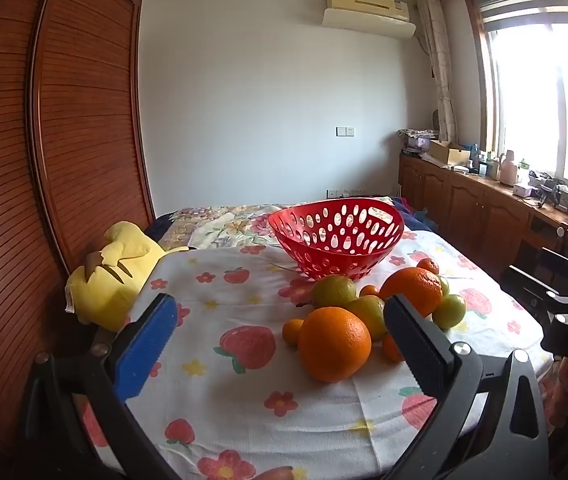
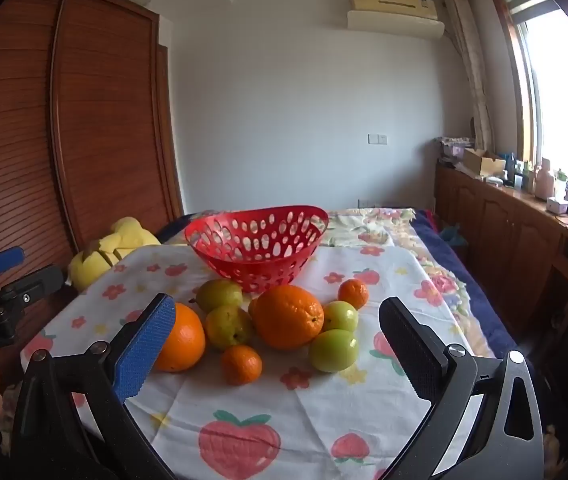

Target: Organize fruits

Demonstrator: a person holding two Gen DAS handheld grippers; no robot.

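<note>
Fruits, oranges, pears and small green ones, all lie clustered on the cloth near the empty red basket beyond them, so I judge nothing sorted yet; my left gripper and right gripper hover wide open, holding nothing.

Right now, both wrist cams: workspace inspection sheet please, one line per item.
Surface: strawberry-print cloth spread over a bed.
Job's things: red basket upright, nothing seen inside; two large oranges, two pears, two green fruits and small tangerines clustered in front of it, all outside.
Clutter: yellow plush toy at the cloth's left edge.
Grippers: left gripper open, holding nothing; right gripper open, holding nothing.
Cables: nothing seen.
Surroundings: wooden wardrobe left, cluttered wooden counter under window right.
</note>
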